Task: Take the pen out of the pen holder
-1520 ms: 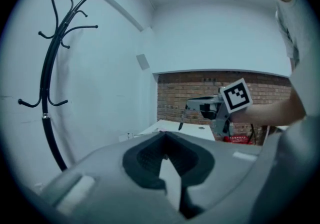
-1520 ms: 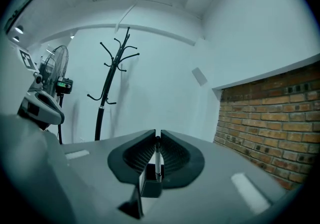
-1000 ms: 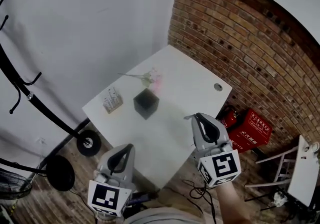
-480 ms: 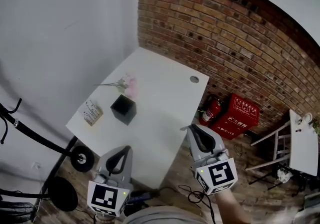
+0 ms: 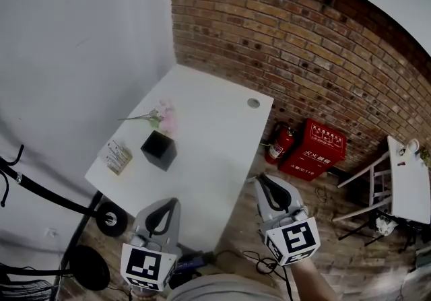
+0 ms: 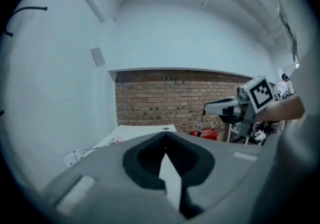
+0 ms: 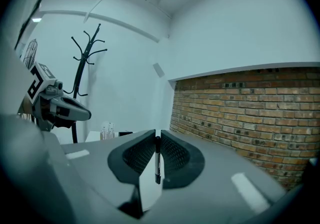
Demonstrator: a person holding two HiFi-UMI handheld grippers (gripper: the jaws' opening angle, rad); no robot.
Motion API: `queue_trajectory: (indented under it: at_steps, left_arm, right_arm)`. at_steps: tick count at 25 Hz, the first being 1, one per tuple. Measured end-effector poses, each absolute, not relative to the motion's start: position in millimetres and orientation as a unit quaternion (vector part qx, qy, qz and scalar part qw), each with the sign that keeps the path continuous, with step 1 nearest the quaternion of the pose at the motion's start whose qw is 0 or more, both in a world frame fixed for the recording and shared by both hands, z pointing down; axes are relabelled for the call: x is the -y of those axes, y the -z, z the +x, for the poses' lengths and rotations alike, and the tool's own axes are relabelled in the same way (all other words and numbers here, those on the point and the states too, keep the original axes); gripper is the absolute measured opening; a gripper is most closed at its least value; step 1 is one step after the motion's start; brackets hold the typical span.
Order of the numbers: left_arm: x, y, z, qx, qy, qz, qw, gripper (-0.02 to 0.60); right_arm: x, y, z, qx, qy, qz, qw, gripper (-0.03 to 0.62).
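Brickwork (image 5: 303,44) backs white table (image 5: 215,131) bearing pen holder (image 5: 159,150); right tongs (image 7: 156,135) clamp pen (image 7: 157,160).

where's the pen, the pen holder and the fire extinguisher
pen (image 7: 158,160): right gripper view, middle of its barrel
pen holder (image 5: 156,157): head view, black side wall
fire extinguisher (image 5: 275,149): head view, red body

Two grippers: left gripper (image 5: 173,201), right gripper (image 5: 260,178). One pen (image 7: 157,160). One bench (image 5: 222,124) carries one pen holder (image 5: 159,150), one flower sprig (image 5: 159,116), one packet (image 5: 116,157). One fire extinguisher (image 5: 276,147), one red box (image 5: 316,150).
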State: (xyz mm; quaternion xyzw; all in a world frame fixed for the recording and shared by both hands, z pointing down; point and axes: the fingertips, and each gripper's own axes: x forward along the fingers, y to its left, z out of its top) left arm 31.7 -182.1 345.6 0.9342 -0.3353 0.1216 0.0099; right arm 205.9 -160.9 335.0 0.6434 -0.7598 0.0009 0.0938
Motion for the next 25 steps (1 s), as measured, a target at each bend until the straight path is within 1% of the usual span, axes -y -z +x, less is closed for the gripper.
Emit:
queue_trajectory:
  at_steps: [25]
  left_arm:
    - [189.4, -348.2, 29.6, 0.358, -0.125, 0.925, 0.021, -0.008]
  right_arm:
    - [167.2, -343.1, 203.1, 0.772, -0.012, 0.628, 0.098, 0.034]
